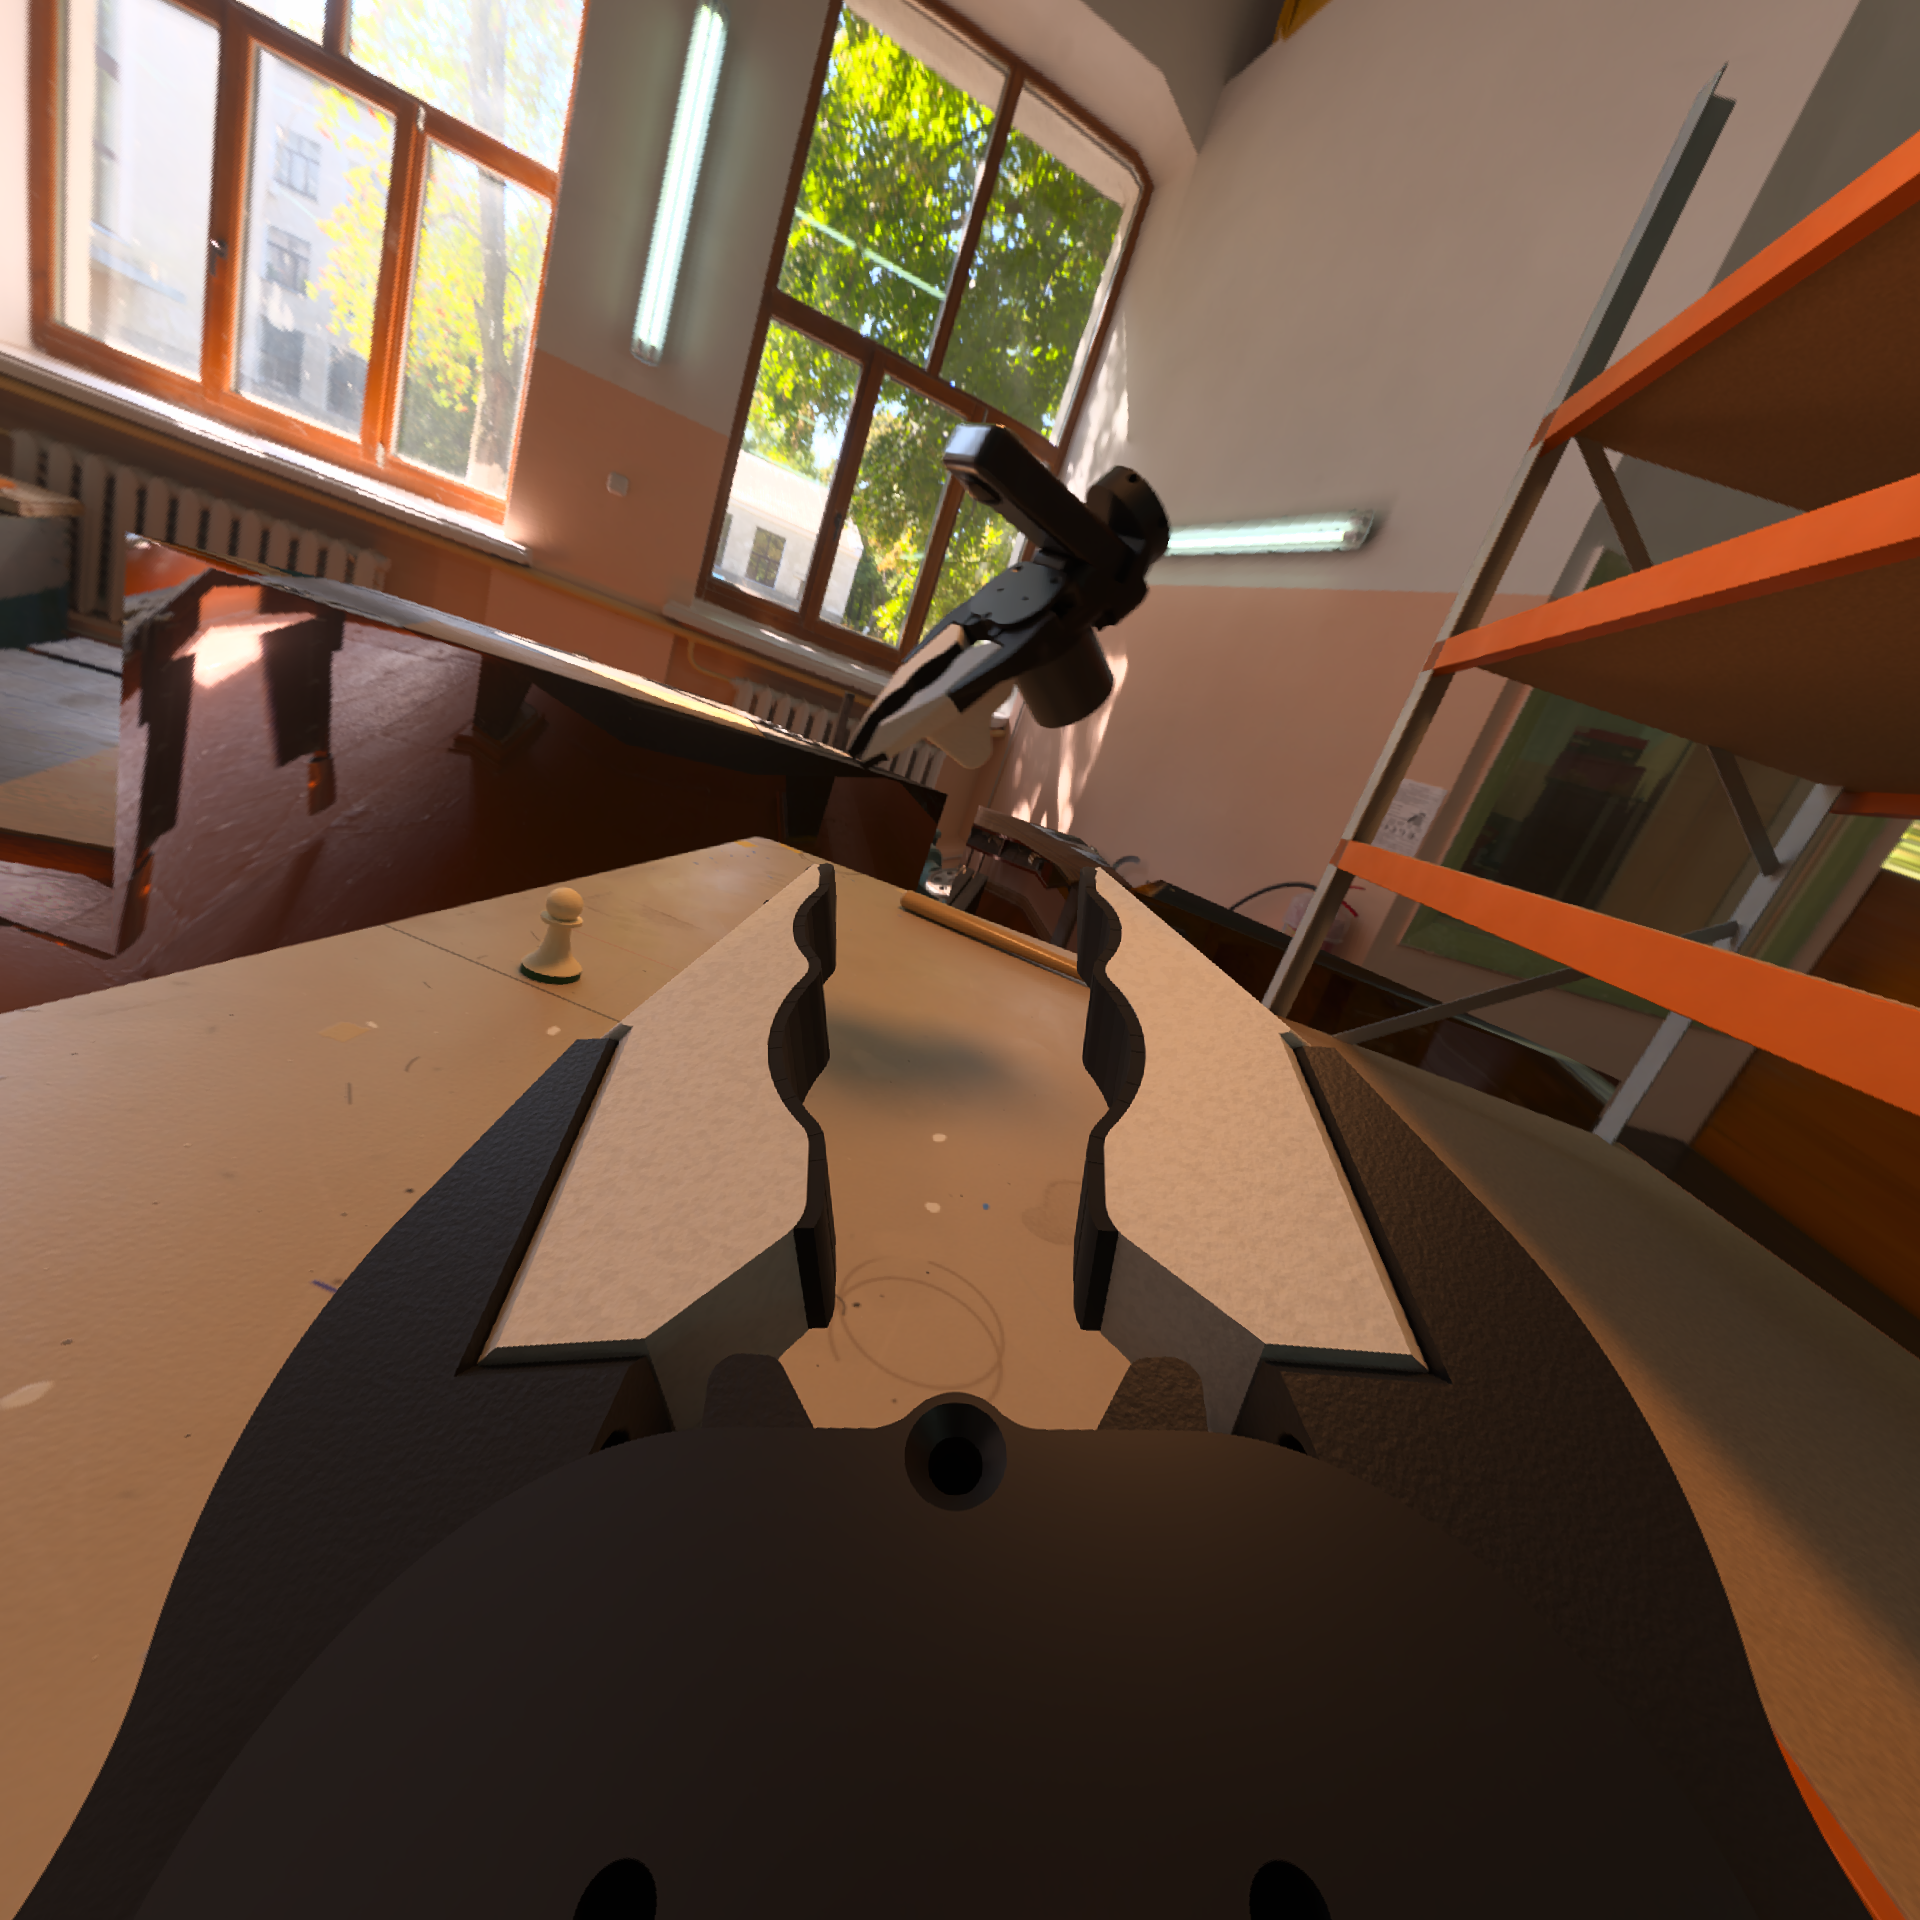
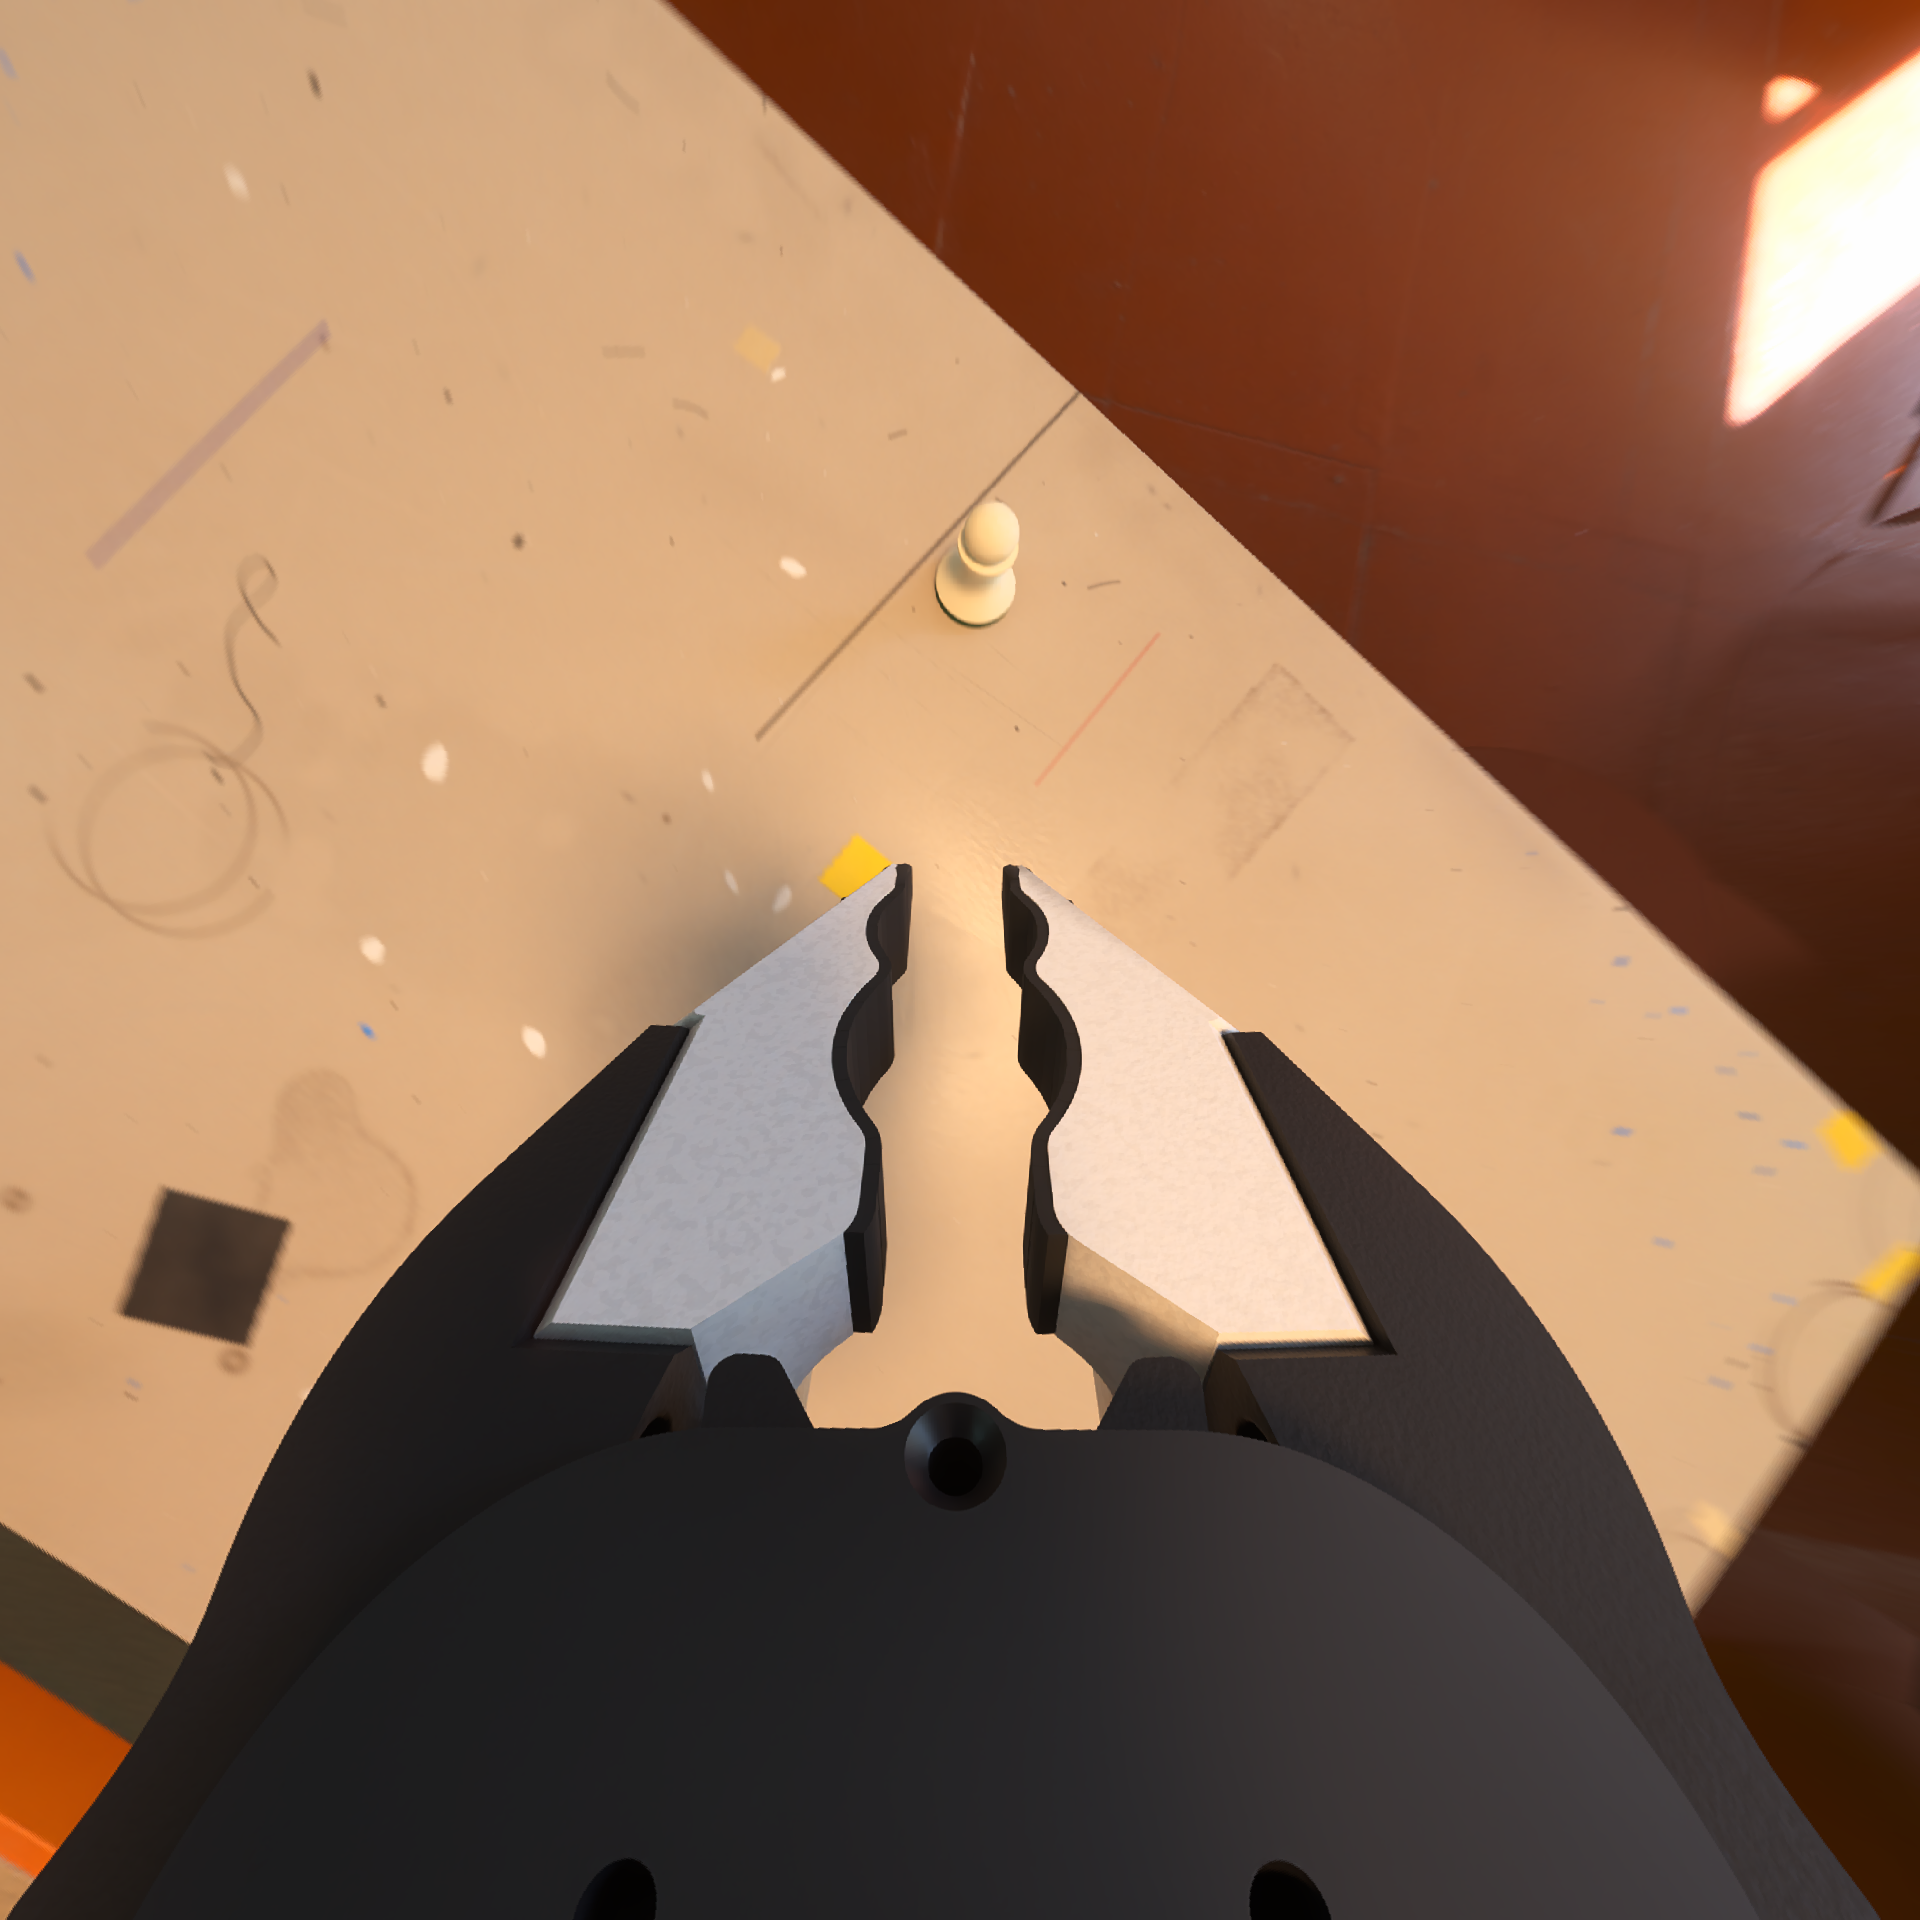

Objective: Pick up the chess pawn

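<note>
Both grippers, left point(image 1: 956, 894) and right point(image 2: 956, 883), gape empty; chess pawn point(image 2: 977, 566) stands upright (table point(image 2: 520, 468) edge seemingly near).

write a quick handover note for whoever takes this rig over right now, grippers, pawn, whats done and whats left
Left gripper: open, empty, low over the table; the pawn is ahead and off to the left of its fingers.
Right gripper: open, empty, high above the table and pointing down; the pawn is ahead of its tips, slightly to the right.
Chess pawn: white, upright on the table near the edge, beside a thin seam line, untouched. A wooden stick lies farther along the table.
Done: nothing grasped yet.
Left: bring one gripper over the pawn, close on it, lift. The right looks better lined up.
</note>
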Controlling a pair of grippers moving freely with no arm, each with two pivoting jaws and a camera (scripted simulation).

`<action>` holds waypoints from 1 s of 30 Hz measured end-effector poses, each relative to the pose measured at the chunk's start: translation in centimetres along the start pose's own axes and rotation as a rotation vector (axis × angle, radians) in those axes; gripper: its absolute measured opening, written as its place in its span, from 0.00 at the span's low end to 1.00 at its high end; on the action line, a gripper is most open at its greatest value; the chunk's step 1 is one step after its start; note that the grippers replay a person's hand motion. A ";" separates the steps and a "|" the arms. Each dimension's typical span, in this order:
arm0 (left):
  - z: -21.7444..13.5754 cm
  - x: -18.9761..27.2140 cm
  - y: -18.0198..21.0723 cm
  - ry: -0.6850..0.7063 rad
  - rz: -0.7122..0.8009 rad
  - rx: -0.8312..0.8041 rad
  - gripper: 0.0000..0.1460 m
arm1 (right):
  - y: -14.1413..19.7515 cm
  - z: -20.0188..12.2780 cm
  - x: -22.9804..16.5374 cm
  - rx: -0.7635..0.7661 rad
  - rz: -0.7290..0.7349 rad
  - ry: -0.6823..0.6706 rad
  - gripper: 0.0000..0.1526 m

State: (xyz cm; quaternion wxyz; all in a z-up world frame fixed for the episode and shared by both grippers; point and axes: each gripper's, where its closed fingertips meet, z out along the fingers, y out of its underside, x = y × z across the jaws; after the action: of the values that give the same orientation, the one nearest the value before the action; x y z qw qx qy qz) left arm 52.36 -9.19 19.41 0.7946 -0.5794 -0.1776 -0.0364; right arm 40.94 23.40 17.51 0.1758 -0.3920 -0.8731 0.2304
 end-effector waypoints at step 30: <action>3.7 -2.7 4.3 -0.240 0.091 -0.283 0.57 | 3.8 2.3 -8.5 0.666 0.369 0.328 0.59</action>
State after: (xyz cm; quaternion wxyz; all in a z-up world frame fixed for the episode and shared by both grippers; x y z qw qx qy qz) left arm 50.09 -4.77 15.58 0.6790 -0.6932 -0.2377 0.0443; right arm 47.43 18.53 12.51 0.3855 -0.4951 -0.6265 0.4623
